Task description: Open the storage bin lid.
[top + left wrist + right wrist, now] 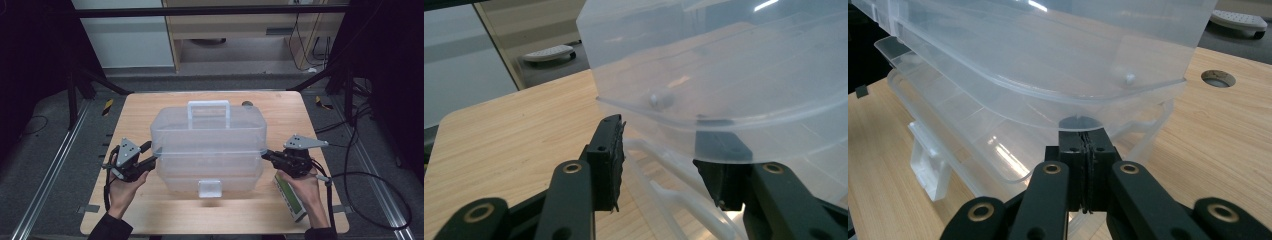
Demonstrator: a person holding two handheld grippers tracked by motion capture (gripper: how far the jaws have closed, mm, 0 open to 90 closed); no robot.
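1. Sitting at the middle of the table (150, 210), the clear box (207, 145) has its handle (208, 112) up and its front latch (209, 188) hanging free below the front edge; the upper shell stands raised above the lower tray with a gap between their rims in both gripper views, so the work in hand looks like lifting the lid from both ends.
2. Left gripper (148, 161) meets the box's left end at rim level; in the left gripper view its jaws are spread, one pad outside and the other under the lid's flange (674, 120), not yet pinching it; that placement seems meant to hook or grip the edge.
3. Right gripper (267, 156) touches the right end at the same height; in the right gripper view its jaws are pressed together with nothing between them, tips just beneath the lid's rim (1088, 97), likely serving as a wedge to prop it rather than a clamp.
4. Holding both ends level probably keeps the lid from twisting.
5. A green-and-white box (291, 197) lies under the right hand (302, 187), near the table's right edge and apart from the work.
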